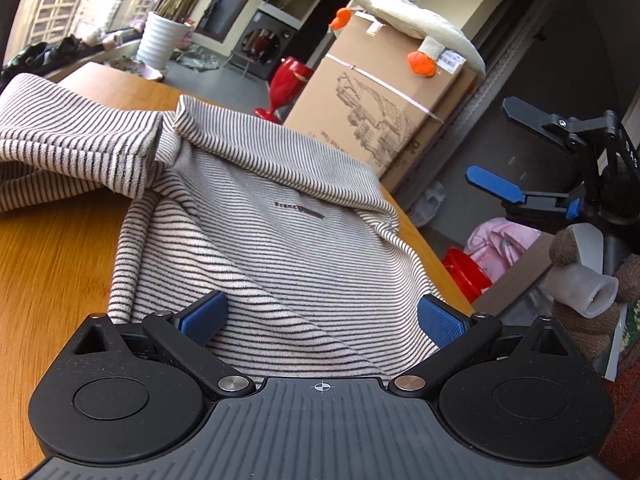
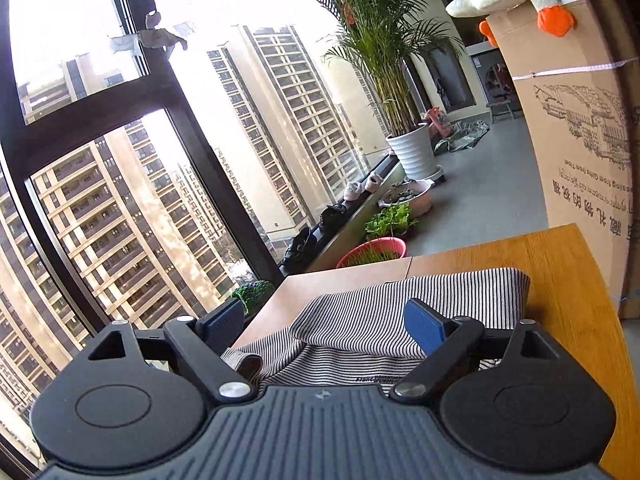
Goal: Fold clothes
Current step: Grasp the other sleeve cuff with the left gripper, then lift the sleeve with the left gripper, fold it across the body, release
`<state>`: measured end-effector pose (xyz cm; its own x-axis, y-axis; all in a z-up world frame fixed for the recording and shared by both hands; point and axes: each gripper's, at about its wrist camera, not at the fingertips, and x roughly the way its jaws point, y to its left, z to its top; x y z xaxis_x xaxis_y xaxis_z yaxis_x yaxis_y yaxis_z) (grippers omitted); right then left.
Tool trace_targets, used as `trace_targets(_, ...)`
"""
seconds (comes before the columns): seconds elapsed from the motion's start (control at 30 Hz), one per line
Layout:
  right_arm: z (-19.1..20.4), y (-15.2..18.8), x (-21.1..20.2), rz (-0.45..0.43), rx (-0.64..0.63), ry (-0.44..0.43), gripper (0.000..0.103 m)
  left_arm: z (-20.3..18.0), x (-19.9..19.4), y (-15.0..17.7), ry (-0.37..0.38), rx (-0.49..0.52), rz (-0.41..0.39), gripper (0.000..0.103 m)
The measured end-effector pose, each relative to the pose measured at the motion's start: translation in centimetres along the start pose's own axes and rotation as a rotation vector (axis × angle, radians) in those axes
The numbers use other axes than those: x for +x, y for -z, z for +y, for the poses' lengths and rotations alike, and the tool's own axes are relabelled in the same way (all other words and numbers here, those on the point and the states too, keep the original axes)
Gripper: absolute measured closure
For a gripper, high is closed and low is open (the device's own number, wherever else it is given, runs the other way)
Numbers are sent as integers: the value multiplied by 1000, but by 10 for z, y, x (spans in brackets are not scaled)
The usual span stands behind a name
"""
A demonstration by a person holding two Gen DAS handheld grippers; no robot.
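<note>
Lying under left hand-held gripper [image 1: 320,322] | striped shirt [image 1: 280,232] | fingers apart

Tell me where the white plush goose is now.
The white plush goose lies on top of the tall brown cardboard box, beyond the wooden table's far edge, in both wrist views.

Each gripper is a black, matte, moulded unit. The left gripper [image 1: 322,318] has a grey ribbed centre plate bearing a small white crosshair mark, flanked by two round black housings with recessed discs. Two black link arms pivot on silver rivets and carry blue fingers [image 1: 440,322] with a fine textured face. The right gripper [image 2: 324,326] is of identical build: ribbed plate, crosshair mark, silver pivot pins, triangular cut-outs in the outer brackets. The person's hand [image 1: 592,304] wears a brown knitted glove and grips a translucent grey handle.
</note>
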<state>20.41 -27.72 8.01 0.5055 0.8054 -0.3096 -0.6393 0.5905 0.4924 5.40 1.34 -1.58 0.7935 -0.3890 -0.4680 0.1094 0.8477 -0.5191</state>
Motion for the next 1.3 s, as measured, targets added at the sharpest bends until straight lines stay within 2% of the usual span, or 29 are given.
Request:
trace_targets(0.07,-15,14,-11,-12,58,-66,5,-9,3,1,-49,49,12,0)
trace_targets(0.27,-61,54,-36,-79,260,-232,0,-47,23,7,-264,243,67,0)
trace_targets(0.37,-84,69,-45,-134,345,-264,0,-55,25,8,-362,271,69,0)
trace_targets(0.43,-93,76,-44,-149,395,-260,0,-58,17,3,-448,295,42,1)
trace_targets(0.47,-95,76,-45,-154,409,-263,0,-59,11,-1,-487,320,18,5)
trace_targets(0.5,-97,77,-46,-159,423,-266,0,-60,6,-4,-532,351,-3,22)
trace_targets(0.57,-100,79,-47,-169,451,-272,0,-66,-1,-10,-701,509,-54,44)
trace_targets(0.6,-102,80,-47,-174,465,-276,0,-68,-3,-11,-780,602,-76,43)
trace_targets(0.67,-106,81,-49,-184,493,-282,0,-70,-2,-7,-867,787,-77,39)
trace_targets(0.7,-108,82,-49,-189,507,-285,0,-70,0,-2,-900,873,-59,33)
trace_targets(0.77,-109,83,-50,-198,525,-288,0,-70,6,6,-963,1045,-20,29)
trace_targets(0.83,-108,83,-49,-202,532,-284,0,-67,13,11,-987,1120,18,30)
trace_targets(0.97,-112,86,-49,-195,563,-276,0,-61,31,17,-1002,1187,108,31)
trace_targets(1.03,-114,88,-49,-188,576,-263,0,-53,44,16,-1040,1226,130,41)
trace_targets(1.07,-115,89,-49,-185,582,-256,0,-49,53,10,-1061,1220,148,55)
trace_targets(1.1,-116,90,-48,-183,587,-252,0,-45,59,2,-1073,1192,163,76)
trace_targets(1.13,-117,90,-48,-182,593,-249,0,-43,61,-9,-1077,1147,162,85)
trace_targets(1.2,-119,92,-49,-184,600,-240,0,-41,57,-37,-1076,1034,119,91)
trace_targets(1.3,-120,94,-50,-191,601,-215,0,-40,42,-89,-1073,819,34,93)
